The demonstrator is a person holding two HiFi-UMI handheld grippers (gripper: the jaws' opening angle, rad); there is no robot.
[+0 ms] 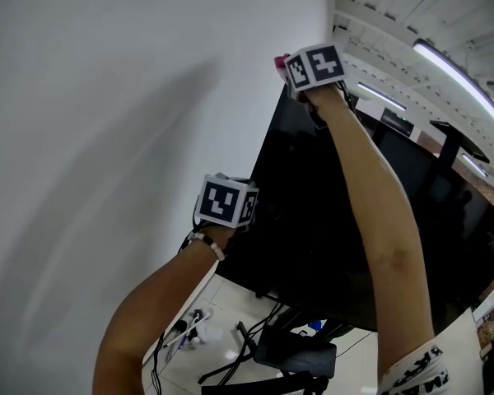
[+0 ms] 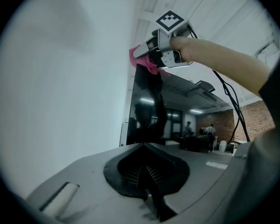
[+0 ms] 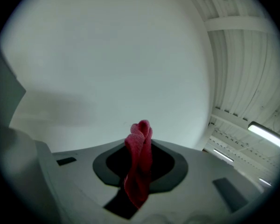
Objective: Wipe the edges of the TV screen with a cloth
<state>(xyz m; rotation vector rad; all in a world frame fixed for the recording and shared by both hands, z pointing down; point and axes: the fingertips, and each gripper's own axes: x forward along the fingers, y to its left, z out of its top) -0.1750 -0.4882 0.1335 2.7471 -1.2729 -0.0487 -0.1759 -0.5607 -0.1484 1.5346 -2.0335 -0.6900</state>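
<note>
While the right gripper (image 1: pixel 290 66) pinches the red cloth (image 3: pixel 139 164) at the TV's (image 1: pixel 329 220) top left corner, near the white wall (image 1: pixel 107 138), left gripper (image 2: pixel 147 183) hangs lower beside the screen's left edge, jaws pressed together, nothing between.

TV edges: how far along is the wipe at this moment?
Done: the right gripper is shut on the pink cloth. In hand: the cloth sits at the top corner of the TV next to the wall, so an edge wipe looks under way. Left: no view shows which edges are already wiped, so treat all as open. The left gripper is shut and empty, near the TV's wall-side edge.
</note>
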